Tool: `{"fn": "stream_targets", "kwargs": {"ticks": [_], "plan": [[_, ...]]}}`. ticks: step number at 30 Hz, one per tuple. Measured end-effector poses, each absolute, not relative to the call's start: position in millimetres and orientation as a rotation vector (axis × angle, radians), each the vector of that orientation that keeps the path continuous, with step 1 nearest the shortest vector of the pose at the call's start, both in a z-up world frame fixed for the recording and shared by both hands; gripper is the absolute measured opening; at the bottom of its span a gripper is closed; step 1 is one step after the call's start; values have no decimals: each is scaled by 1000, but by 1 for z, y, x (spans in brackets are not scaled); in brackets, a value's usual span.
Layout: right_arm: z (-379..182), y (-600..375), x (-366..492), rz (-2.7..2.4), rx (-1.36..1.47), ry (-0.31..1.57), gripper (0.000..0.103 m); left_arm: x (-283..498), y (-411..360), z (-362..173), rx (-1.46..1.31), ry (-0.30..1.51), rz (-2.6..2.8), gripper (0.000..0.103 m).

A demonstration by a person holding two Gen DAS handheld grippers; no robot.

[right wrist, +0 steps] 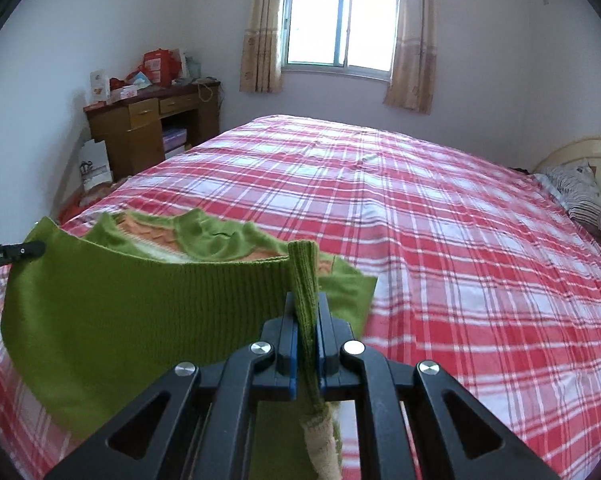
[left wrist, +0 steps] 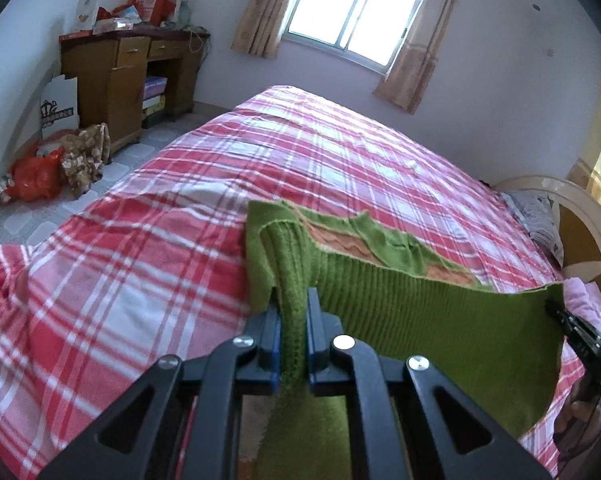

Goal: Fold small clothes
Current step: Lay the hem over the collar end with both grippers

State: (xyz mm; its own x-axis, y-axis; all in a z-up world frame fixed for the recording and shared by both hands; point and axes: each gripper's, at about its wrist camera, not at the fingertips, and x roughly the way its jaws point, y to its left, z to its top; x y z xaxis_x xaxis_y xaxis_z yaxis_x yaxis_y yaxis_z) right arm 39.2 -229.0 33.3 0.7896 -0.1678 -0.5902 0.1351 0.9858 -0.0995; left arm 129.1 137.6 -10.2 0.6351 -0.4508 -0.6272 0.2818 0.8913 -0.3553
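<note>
A small green knitted sweater (left wrist: 440,320) with orange and white bands is held up over the red plaid bed (left wrist: 160,208). My left gripper (left wrist: 294,300) is shut on one corner of its ribbed hem. My right gripper (right wrist: 307,308) is shut on the other hem corner of the green sweater (right wrist: 112,312). The hem stretches taut between the two, and the rest of the sweater hangs toward the bed (right wrist: 440,240). The right gripper (left wrist: 556,312) shows at the right edge of the left wrist view, the left gripper (right wrist: 36,249) at the left edge of the right wrist view.
A wooden desk (left wrist: 112,80) piled with boxes stands by the far left wall, bags (left wrist: 36,176) on the floor beside it. A curtained window (right wrist: 340,24) is behind the bed. A pillow (right wrist: 584,200) and a cream headboard (left wrist: 580,216) lie at the right.
</note>
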Motion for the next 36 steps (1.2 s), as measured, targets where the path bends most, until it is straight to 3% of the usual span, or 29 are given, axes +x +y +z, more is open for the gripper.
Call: {"fn": "stream_targets", "kwargs": {"ticks": [10, 18, 21, 24, 27, 29, 31, 34, 36], "plan": [[25, -252, 125, -205, -37, 638, 6, 206, 109, -8, -240, 778, -406, 9], [-36, -285, 191, -302, 13, 746, 6, 262, 74, -50, -166, 874, -307, 11], [-36, -289, 189, -308, 34, 742, 6, 263, 72, -52, -140, 872, -280, 18], [-43, -286, 195, -322, 0, 778, 6, 263, 67, -54, -91, 881, -221, 34], [-52, -282, 206, -318, -34, 845, 8, 260, 61, -53, -47, 871, -193, 39], [-56, -284, 212, -311, -45, 881, 11, 261, 61, -55, -23, 890, -160, 54], [-55, -285, 212, -339, -51, 883, 24, 264, 64, -54, -40, 901, -148, 65], [-37, -296, 193, -336, 35, 820, 25, 259, 79, -44, -96, 933, -145, 70], [-7, -311, 151, -419, 141, 665, 27, 239, 93, -31, -100, 899, -146, 70]]}}
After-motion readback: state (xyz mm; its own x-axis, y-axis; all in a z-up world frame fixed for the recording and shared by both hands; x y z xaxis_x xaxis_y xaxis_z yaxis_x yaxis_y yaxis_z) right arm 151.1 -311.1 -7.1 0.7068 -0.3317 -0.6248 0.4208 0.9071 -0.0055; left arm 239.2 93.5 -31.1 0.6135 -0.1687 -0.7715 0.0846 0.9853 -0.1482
